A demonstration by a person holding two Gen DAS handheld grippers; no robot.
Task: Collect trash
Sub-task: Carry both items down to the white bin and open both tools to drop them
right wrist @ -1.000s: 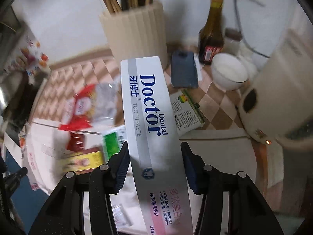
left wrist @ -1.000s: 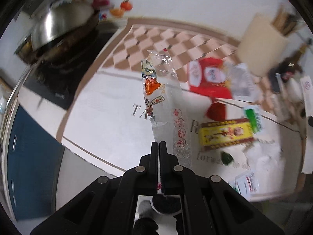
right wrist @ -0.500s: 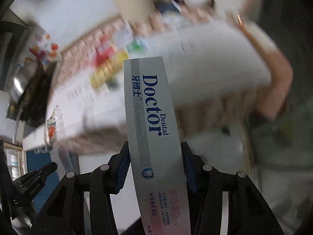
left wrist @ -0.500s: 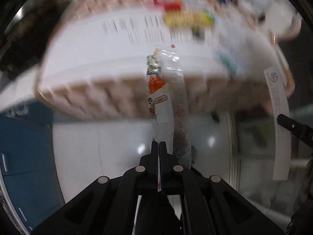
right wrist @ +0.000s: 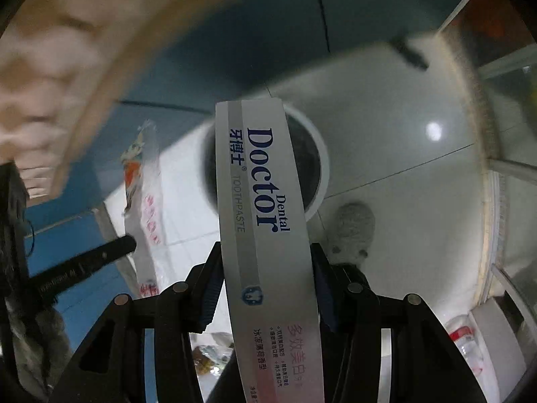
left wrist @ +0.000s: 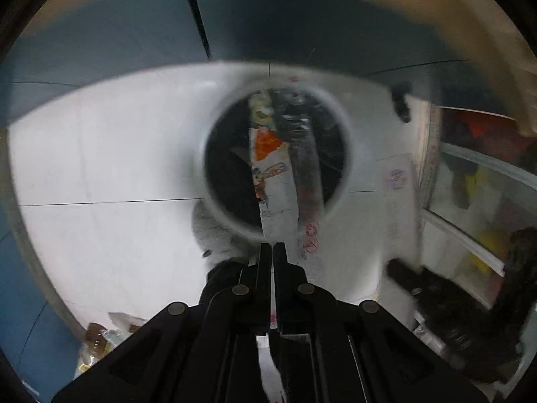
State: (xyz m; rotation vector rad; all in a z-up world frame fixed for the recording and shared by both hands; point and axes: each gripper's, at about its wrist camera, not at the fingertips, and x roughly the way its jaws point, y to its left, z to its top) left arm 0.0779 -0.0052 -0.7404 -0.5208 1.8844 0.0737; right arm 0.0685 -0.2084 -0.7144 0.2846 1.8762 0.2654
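My left gripper (left wrist: 272,247) is shut on a clear plastic wrapper (left wrist: 278,181) with orange print, which hangs over the dark mouth of a round white-rimmed trash bin (left wrist: 214,201) on the floor. My right gripper (right wrist: 266,252) is shut on a long grey "Doctor" toothpaste box (right wrist: 261,201), held above the same bin (right wrist: 319,168). In the right wrist view the left gripper's finger (right wrist: 84,265) and its wrapper (right wrist: 142,181) show at the left.
White floor tiles (left wrist: 100,168) surround the bin, with blue cabinet fronts (left wrist: 285,20) behind. A grey slipper (right wrist: 352,228) is beside the bin. The counter edge (right wrist: 67,67) is at upper left. Loose wrappers (left wrist: 100,336) lie on the floor, and a glass door frame (left wrist: 470,168) is at right.
Both grippers have swung down from the counter to the floor and now hold the wrapper and the toothpaste box over the trash bin. Both grips are unchanged.
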